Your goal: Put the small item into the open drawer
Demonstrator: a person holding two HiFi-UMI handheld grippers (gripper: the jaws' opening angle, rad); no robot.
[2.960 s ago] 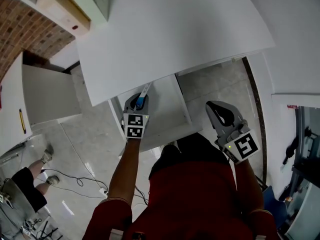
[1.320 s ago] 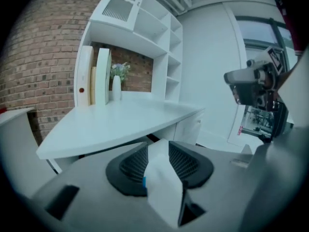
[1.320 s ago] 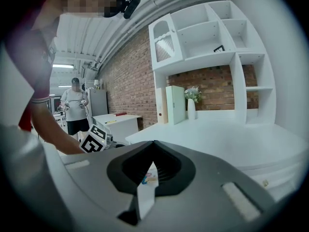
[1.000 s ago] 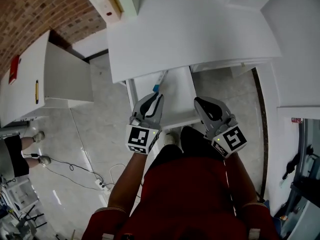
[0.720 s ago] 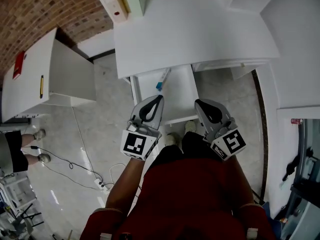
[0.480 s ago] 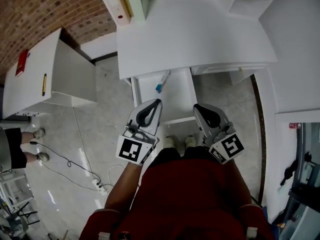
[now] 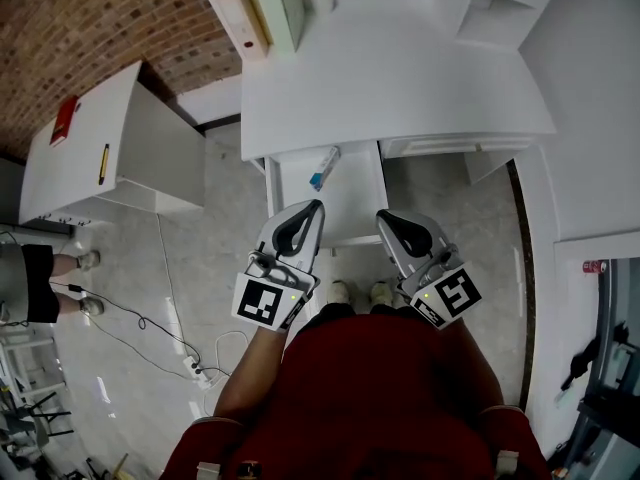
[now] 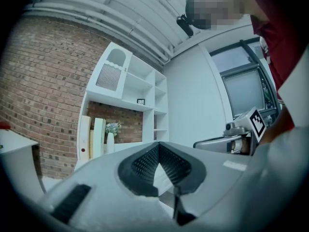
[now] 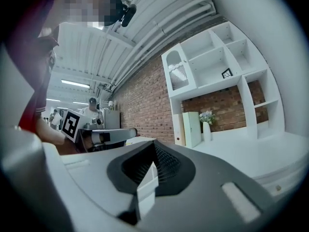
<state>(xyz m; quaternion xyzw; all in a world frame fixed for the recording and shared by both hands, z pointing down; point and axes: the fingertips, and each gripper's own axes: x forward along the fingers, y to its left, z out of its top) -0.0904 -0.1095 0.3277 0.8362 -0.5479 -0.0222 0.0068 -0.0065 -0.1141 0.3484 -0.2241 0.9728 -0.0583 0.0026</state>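
Jaws of the left gripper (image 7: 316, 208) are pressed together on nothing, above the open drawer's (image 7: 355, 203) near left corner. The right gripper (image 7: 384, 220), likewise closed and empty, hangs by the near right corner. The small item (image 7: 323, 166), a blue-and-white tube, lies at the drawer's far end, just below the desk's (image 7: 400, 78) front edge.

I see the drawer (image 7: 345, 193) standing out from under the near edge of the desk (image 7: 420, 78). The small item (image 7: 324, 166) lies in it, at its far left. My left gripper (image 7: 314, 209) sits over the drawer's near left corner, and my right gripper (image 7: 384, 219) by its near right corner. A cabinet (image 7: 95, 153) stands left of the desk, and binders (image 7: 265, 8) stand along the desk's far edge.
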